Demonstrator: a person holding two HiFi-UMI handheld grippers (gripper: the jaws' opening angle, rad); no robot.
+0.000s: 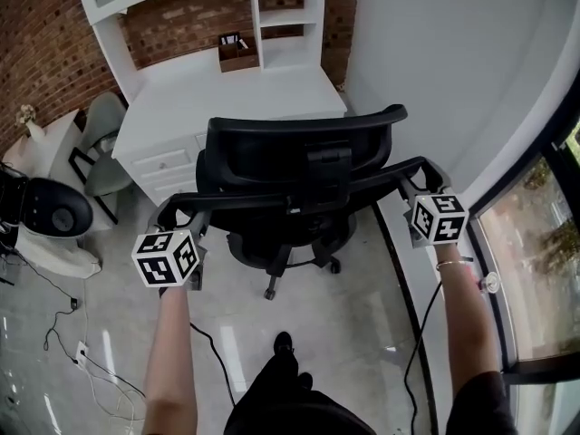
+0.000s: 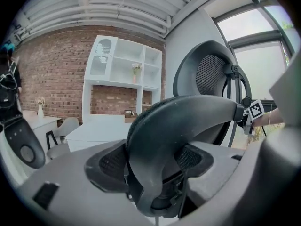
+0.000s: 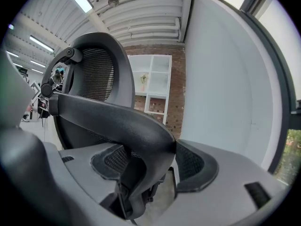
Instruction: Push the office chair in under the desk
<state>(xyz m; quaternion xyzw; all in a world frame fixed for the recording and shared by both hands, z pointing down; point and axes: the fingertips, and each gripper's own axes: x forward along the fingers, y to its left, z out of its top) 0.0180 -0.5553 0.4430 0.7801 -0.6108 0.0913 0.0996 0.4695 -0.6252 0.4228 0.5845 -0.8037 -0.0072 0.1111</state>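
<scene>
The black mesh office chair (image 1: 290, 166) stands on the tiled floor, its seat facing the white desk (image 1: 227, 89) and its back toward me. My left gripper (image 1: 178, 221) is shut on the rear end of the left armrest (image 2: 188, 117), which fills the gap between the pads (image 2: 106, 164). My right gripper (image 1: 417, 191) is shut the same way on the right armrest (image 3: 113, 119), gripped between its pads (image 3: 195, 166). The chair's wheeled base (image 1: 272, 261) is still outside the desk's front edge.
A brown box (image 1: 237, 53) sits on the desk under white shelves (image 1: 285, 7). A grey chair (image 1: 104, 134) and a black round device (image 1: 54, 211) stand at left, with cables (image 1: 72, 333) on the floor. A grey wall and a window (image 1: 535, 234) close the right side.
</scene>
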